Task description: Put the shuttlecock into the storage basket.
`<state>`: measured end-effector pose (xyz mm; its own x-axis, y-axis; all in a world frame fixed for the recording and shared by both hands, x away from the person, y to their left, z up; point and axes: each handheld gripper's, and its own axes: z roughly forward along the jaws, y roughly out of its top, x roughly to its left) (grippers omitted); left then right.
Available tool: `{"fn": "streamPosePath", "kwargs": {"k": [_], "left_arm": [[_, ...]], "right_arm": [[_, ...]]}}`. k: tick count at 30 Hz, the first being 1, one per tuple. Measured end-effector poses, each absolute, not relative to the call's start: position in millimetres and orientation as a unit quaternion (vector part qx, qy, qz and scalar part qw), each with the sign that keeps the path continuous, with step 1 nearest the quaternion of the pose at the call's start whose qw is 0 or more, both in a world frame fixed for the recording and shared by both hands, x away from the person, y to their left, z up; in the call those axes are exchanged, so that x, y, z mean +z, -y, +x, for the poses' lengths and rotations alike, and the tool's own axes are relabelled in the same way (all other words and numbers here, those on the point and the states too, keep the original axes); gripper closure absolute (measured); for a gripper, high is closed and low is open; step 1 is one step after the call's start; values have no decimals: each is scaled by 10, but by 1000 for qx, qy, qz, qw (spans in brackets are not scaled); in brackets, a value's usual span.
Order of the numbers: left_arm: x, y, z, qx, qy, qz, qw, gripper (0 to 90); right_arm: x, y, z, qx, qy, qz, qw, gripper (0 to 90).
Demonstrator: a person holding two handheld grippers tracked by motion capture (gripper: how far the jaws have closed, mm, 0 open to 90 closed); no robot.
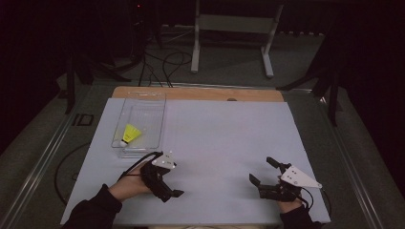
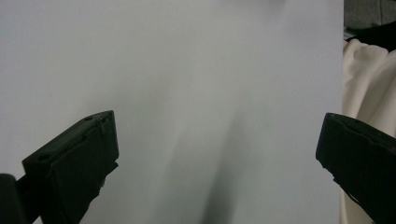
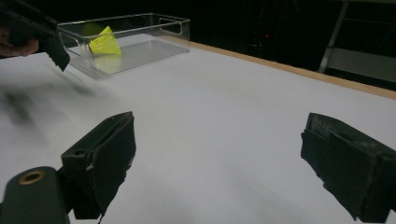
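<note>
**Both grippers empty, shuttlecock resting in the bin**

Nearest you, your right gripper sits low over the white table at its near right edge, jaws spread wide with nothing between them. Judging by that wide gap and the bare surface under it, this hand is simply parked, ready but not engaged. Your left gripper hovers at the near left, tilted down toward the table's near edge; its own view shows both jaws well apart over blank tabletop, so it carries nothing either. It is the closer of the two to the work, just short of the bin's near end, which suggests it is the hand in play there.

Farther out on the left side lies the clear plastic bin, set lengthwise away from you. Inside it, toward its near end, lies the yellow shuttlecock, white cork tip pointing toward you. From the right gripper view you see it through the bin's clear wall, lying on the floor of the bin.

Count: two grippers, one bin, one shuttlecock. Beyond the table's wooden far edge, cables and a white frame sit on the floor.
</note>
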<state>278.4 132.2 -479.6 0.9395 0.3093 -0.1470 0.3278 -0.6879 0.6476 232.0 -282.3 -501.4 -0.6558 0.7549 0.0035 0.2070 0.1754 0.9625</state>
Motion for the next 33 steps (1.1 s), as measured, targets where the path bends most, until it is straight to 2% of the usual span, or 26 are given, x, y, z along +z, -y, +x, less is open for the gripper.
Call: {"fn": "streamPosePath", "kwargs": {"k": [14, 33], "left_arm": [[-4998, -1659, 2666, -16, -213, 907, 362, 0], [-5121, -1987, 2515, 28, -267, 883, 384, 0]], "right_arm": [[-5020, 2815, 2325, 549, -726, 331, 248, 101], [-5018, 2813, 2323, 548, -727, 330, 249, 101]]}}
